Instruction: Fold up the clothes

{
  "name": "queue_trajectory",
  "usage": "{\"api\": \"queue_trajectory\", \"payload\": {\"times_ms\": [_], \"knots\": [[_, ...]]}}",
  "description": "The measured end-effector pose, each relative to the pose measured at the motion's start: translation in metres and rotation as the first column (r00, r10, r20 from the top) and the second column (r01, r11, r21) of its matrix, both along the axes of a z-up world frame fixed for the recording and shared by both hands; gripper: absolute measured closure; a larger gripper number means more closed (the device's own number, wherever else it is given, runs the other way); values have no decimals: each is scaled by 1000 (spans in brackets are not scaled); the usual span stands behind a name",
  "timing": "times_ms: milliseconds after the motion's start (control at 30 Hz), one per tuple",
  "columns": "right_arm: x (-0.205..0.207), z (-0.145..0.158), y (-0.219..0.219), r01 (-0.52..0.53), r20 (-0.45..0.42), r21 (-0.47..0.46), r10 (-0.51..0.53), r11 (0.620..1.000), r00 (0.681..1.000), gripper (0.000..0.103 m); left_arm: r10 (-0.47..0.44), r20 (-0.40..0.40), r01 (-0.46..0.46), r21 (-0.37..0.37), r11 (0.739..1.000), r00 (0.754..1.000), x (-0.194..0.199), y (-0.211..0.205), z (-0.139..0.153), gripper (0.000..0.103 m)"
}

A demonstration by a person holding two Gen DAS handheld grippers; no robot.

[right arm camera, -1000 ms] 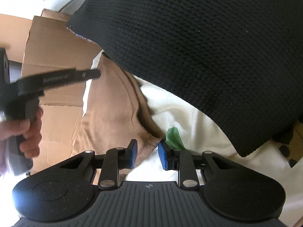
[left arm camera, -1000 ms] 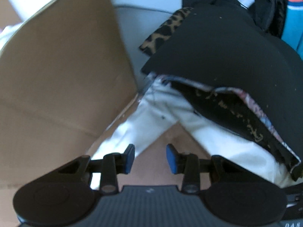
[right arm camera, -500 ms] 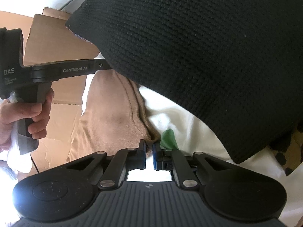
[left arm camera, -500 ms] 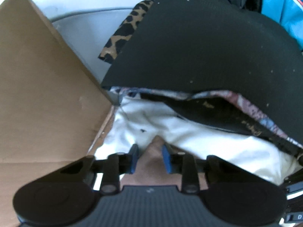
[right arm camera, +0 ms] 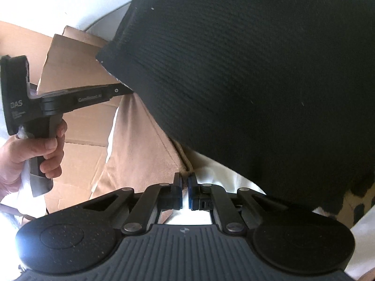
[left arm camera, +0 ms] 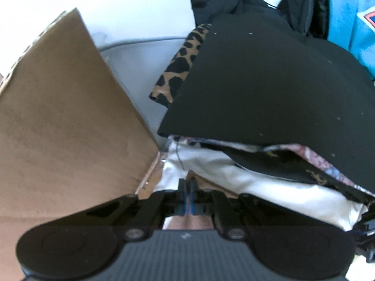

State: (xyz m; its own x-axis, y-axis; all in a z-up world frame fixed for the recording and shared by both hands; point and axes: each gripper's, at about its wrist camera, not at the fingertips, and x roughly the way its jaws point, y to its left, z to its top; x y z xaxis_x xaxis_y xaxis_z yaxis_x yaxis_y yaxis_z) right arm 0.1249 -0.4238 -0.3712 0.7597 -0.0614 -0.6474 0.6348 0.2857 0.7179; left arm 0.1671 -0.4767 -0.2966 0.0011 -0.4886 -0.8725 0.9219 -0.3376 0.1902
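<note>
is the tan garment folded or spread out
Spread out, mostly. The tan garment lies flat on the cardboard, one end hidden under the black knit.

bright light on a white wall (left arm camera: 131, 2) behind brown cardboard (left arm camera: 58, 121).

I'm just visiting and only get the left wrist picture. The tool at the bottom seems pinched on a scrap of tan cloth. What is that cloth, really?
Observer: The right wrist view shows it is a long tan garment lying on white fabric. The left tool pinches only one corner of it.
Operator: Is anything else holding it?
Observer: Yes, the right tool is shut on its hemmed edge.
Operator: And who holds my tool?
Observer: A hand grips its handle from below.
</note>
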Motion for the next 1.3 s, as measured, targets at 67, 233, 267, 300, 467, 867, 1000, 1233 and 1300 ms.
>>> {"api": "queue_trajectory", "payload": {"times_ms": [67, 233, 267, 300, 467, 867, 1000, 1233, 1300], "knots": [[4, 1, -1, 1, -8, -16, -1, 1000, 1000, 101, 13, 1, -13, -6, 1000, 1000, 0, -1, -2, 101], [9, 1, -5, 17, -23, -37, -18, 999, 1000, 101, 40, 0, -40, -24, 999, 999, -1, 0, -8, 101], [11, 1, -5, 16, -26, -48, -17, 999, 1000, 101, 48, 5, -47, -25, 999, 999, -1, 1, -10, 100], [13, 0, -5, 14, -26, -56, -15, 998, 1000, 101, 55, 9, -54, -25, 998, 998, -1, 2, -11, 100], [18, 3, -4, 20, -48, -69, -23, 997, 999, 98, 53, -25, -54, -18, 998, 998, 0, 16, -1, 85], [9, 29, 16, -14, -78, -184, -1, 983, 997, 96, 135, -49, -136, -13, 991, 990, 87, 68, 21, 83], [18, 19, 13, -22, -91, -128, 11, 991, 996, 93, 174, -61, -174, 9, 985, 983, 84, 85, 11, 85], [27, 4, 8, 5, -76, -74, -11, 997, 997, 75, 221, -56, -218, 47, 975, 974, 100, 108, -3, 87], [32, 4, 7, -6, -84, -81, -1, 997, 996, 75, 238, -55, -235, 56, 970, 970, 105, 111, -7, 87]]}}
